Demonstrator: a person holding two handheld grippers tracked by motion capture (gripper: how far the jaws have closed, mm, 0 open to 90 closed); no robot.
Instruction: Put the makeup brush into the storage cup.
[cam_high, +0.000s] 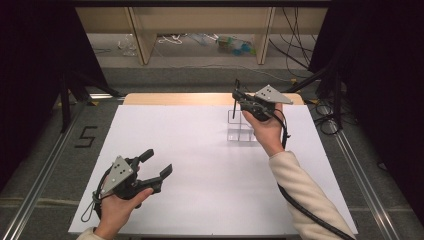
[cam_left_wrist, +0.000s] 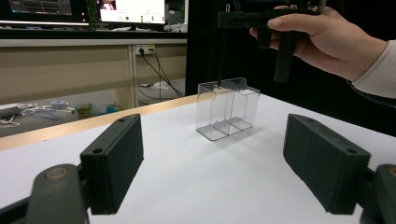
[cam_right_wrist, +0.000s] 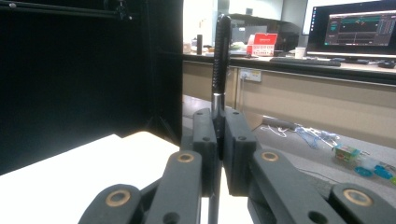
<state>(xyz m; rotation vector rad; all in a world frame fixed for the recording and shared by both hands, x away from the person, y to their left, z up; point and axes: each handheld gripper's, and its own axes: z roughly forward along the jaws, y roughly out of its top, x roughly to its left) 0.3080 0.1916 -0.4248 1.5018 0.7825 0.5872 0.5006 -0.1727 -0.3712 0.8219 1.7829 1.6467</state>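
Note:
A clear plastic holder (cam_high: 240, 128) with three compartments stands on the white table sheet (cam_high: 200, 165) at the back right. My right gripper (cam_high: 237, 98) hangs just above it, shut on a thin black pen (cam_high: 235, 102) that it holds upright. In the left gripper view the pen (cam_left_wrist: 221, 56) comes down to the top of the holder (cam_left_wrist: 227, 108) at its far end. The right gripper view has the pen (cam_right_wrist: 221, 51) rising between the closed pads of the right gripper (cam_right_wrist: 219, 144). My left gripper (cam_high: 158, 162) rests open at the front left, with nothing between its fingers (cam_left_wrist: 112, 158).
A strip of wooden tabletop (cam_high: 200, 98) shows past the sheet's far edge. Beyond it are wooden shelf legs (cam_high: 142, 35) and loose cables on the floor. Black curtains flank both sides. A metal rail (cam_high: 45, 165) and a floor mark "5" (cam_high: 86, 136) lie to the left.

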